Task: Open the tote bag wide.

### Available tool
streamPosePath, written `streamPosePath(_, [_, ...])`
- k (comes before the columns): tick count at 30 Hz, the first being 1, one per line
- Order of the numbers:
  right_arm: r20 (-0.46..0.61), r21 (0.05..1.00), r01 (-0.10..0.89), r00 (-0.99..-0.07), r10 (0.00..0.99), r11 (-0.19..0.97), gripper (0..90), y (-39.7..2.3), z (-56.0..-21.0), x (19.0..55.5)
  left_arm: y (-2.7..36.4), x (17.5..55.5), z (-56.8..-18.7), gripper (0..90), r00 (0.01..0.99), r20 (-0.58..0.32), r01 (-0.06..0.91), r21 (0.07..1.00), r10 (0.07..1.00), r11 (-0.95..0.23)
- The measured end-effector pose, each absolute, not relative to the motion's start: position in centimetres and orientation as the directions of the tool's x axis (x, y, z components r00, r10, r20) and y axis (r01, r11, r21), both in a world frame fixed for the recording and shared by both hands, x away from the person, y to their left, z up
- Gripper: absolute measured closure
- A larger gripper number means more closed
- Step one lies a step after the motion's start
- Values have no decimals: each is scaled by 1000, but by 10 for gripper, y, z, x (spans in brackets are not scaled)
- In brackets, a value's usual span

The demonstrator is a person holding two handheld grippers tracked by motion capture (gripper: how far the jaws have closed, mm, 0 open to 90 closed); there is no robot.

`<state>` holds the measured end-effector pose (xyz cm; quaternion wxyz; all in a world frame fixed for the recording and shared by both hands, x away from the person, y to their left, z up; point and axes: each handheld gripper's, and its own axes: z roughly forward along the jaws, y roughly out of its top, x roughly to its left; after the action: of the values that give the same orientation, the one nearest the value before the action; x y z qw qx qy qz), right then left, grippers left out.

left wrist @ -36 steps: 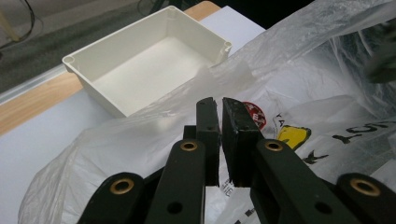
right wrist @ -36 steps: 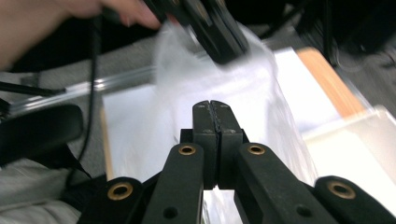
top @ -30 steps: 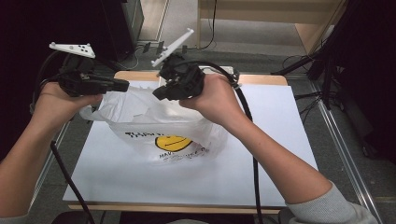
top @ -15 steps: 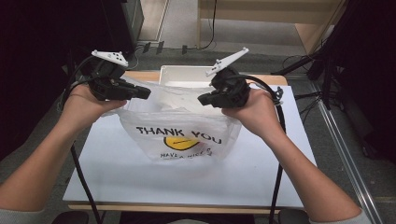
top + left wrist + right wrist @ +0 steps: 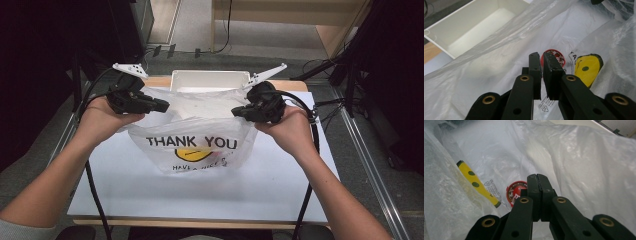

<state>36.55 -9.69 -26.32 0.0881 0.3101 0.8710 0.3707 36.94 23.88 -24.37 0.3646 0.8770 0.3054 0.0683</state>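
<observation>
Holding a white plastic bag (image 5: 200, 145) up between them, both grippers pinch its top edge. Left gripper (image 5: 162, 105) grips the bag's left side, jaws nearly together with thin film caught between them; right gripper (image 5: 235, 113) grips the right side, jaws pressed tight on the film. Bag mouth sags open between the two tips (smiley print faces the person). Below and beyond each pair of jaws, inside the bag, lies a round red item (image 5: 515, 192). A white box (image 5: 210, 80) stands just past both grippers.
</observation>
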Motion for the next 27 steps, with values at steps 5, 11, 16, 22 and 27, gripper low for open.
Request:
streamPosePath(5, [81, 682, 510, -765, 639, 524, 900, -104, -275, 366, 239, 369, -256, 862, 802, -113, 491, 685, 587, -538])
streamPosePath(11, [86, 683, 522, -752, 653, 511, 900, -113, -285, 366, 237, 368, -270, 854, 798, -117, 496, 684, 591, -534])
streamPosePath(16, [84, 701, 510, -754, 652, 499, 900, -122, -296, 363, 234, 367, -283, 849, 798, -117, 495, 686, 591, -533])
streamPosePath(22, [86, 712, 505, -752, 653, 488, 900, -130, -312, 361, 229, 368, -300, 843, 792, -120, 500, 690, 598, -524])
streamPosePath(27, [100, 724, 508, -746, 658, 467, 900, -136, -322, 360, 230, 372, -314, 854, 783, -154, 517, 702, 603, -491])
